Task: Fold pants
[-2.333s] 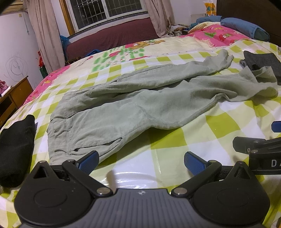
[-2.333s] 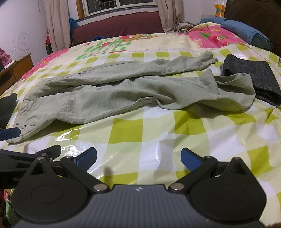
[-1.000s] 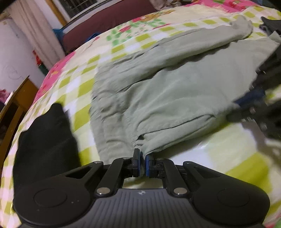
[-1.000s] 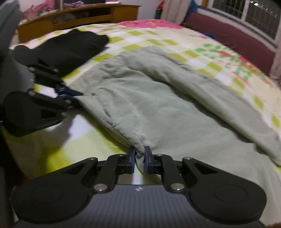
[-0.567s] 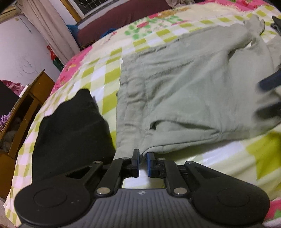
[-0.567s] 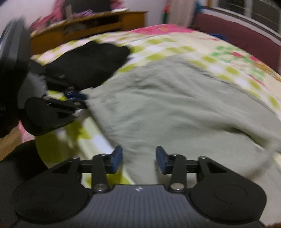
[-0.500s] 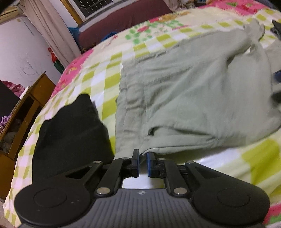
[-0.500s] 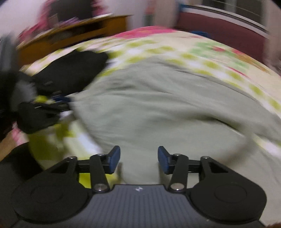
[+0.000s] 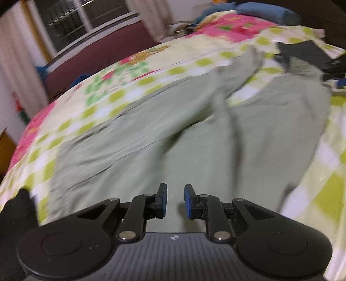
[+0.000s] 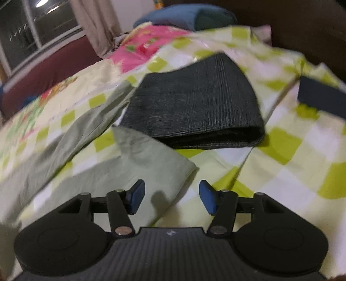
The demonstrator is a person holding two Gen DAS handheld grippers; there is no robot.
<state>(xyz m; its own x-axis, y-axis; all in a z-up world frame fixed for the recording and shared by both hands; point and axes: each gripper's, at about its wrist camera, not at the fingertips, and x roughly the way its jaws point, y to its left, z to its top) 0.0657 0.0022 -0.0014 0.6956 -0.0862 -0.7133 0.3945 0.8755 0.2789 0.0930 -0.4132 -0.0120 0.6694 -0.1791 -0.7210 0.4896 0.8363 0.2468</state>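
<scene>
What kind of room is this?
Most likely a bedroom. The green pants lie spread on a bed with a checked cover, a blue pillow sits at its head, and a curtained window stands behind.

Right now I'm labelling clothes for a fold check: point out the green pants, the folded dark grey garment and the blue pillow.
green pants [image 9: 177, 138], left wrist view, seat area
folded dark grey garment [image 10: 194, 103], right wrist view, top face
blue pillow [image 10: 186, 16], right wrist view, middle

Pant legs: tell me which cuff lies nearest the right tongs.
The near leg's cuff, just ahead of the open right tongs; the far leg ends further off, beside the folded dark garment.
</scene>
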